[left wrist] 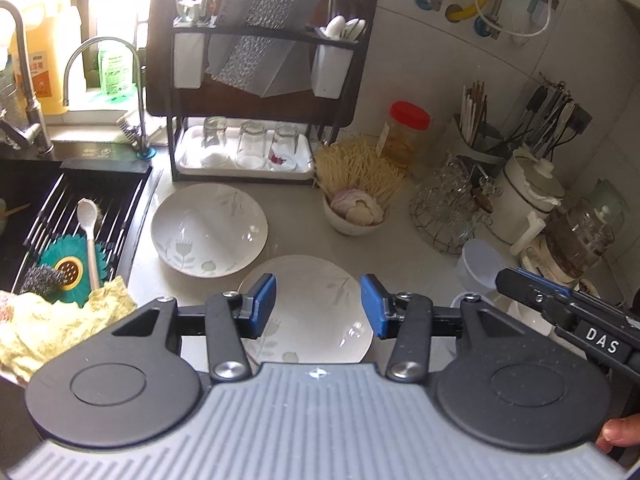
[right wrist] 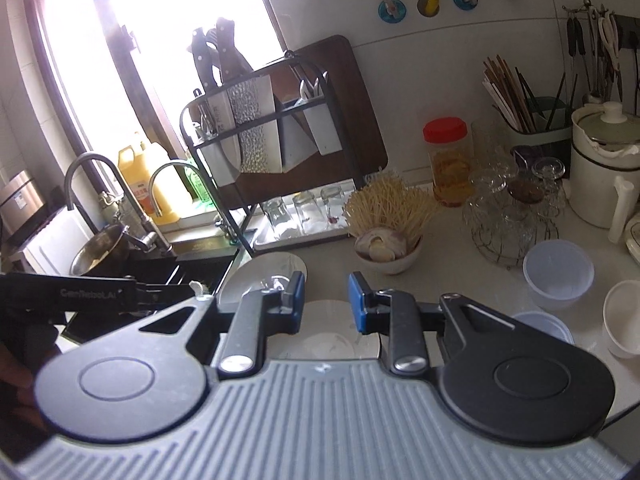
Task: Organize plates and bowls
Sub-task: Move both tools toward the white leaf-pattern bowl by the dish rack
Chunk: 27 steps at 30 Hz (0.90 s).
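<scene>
Two white plates with a faint leaf print lie on the grey counter. The far plate (left wrist: 208,230) sits by the sink and the near plate (left wrist: 316,312) is closer to me. My left gripper (left wrist: 319,306) hovers over the near plate, open, with nothing between its blue pads. My right gripper (right wrist: 327,302) stands above the same near plate (right wrist: 328,336), its jaws a small gap apart and empty. To the right stand a translucent plastic bowl (right wrist: 558,272), a white bowl (right wrist: 624,324) and another plastic bowl (right wrist: 548,326), half hidden by the right gripper.
A black dish rack (left wrist: 244,148) with upturned glasses stands at the back. The sink (left wrist: 60,208) with a spoon and scrubbers is on the left, with a yellow cloth (left wrist: 60,320) at its edge. A small filled bowl (left wrist: 356,212), a red-lidded jar (left wrist: 406,132) and a wire basket of glasses (left wrist: 448,204) crowd the right.
</scene>
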Each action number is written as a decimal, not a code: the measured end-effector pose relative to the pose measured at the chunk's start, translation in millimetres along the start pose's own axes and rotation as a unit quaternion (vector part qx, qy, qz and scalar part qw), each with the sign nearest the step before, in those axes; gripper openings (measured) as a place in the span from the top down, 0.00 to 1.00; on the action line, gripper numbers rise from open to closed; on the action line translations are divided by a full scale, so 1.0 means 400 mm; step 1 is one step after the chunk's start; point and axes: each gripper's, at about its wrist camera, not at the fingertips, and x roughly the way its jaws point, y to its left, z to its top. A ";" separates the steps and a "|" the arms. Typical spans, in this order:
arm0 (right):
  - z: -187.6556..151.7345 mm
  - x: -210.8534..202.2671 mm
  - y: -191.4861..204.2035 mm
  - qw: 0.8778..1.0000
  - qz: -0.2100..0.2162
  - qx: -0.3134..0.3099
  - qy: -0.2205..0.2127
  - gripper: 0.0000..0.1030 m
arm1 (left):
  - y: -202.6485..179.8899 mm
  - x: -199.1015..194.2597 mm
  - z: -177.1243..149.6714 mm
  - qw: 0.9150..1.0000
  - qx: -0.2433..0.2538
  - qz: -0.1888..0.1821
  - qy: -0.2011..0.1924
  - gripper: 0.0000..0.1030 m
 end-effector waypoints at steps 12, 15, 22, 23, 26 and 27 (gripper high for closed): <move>-0.006 0.016 -0.009 1.000 0.002 0.010 0.026 0.72 | -0.004 0.015 0.002 1.000 0.007 0.009 0.019 0.43; -0.002 0.027 -0.009 0.999 -0.001 0.009 0.033 0.72 | 0.003 0.030 0.009 1.000 0.005 0.008 0.024 0.42; 0.023 0.061 -0.011 0.999 -0.007 0.005 0.041 0.48 | 0.028 0.050 0.033 1.000 0.003 0.012 0.027 0.41; 0.027 0.067 -0.011 0.999 -0.008 0.006 0.043 0.48 | 0.033 0.054 0.037 1.000 0.000 0.011 0.028 0.40; 0.039 0.087 -0.008 0.999 -0.010 0.004 0.049 0.48 | 0.051 0.067 0.048 0.999 -0.006 0.011 0.031 0.39; 0.042 0.096 -0.007 0.999 -0.009 0.004 0.053 0.48 | 0.058 0.071 0.052 0.999 -0.008 0.012 0.032 0.39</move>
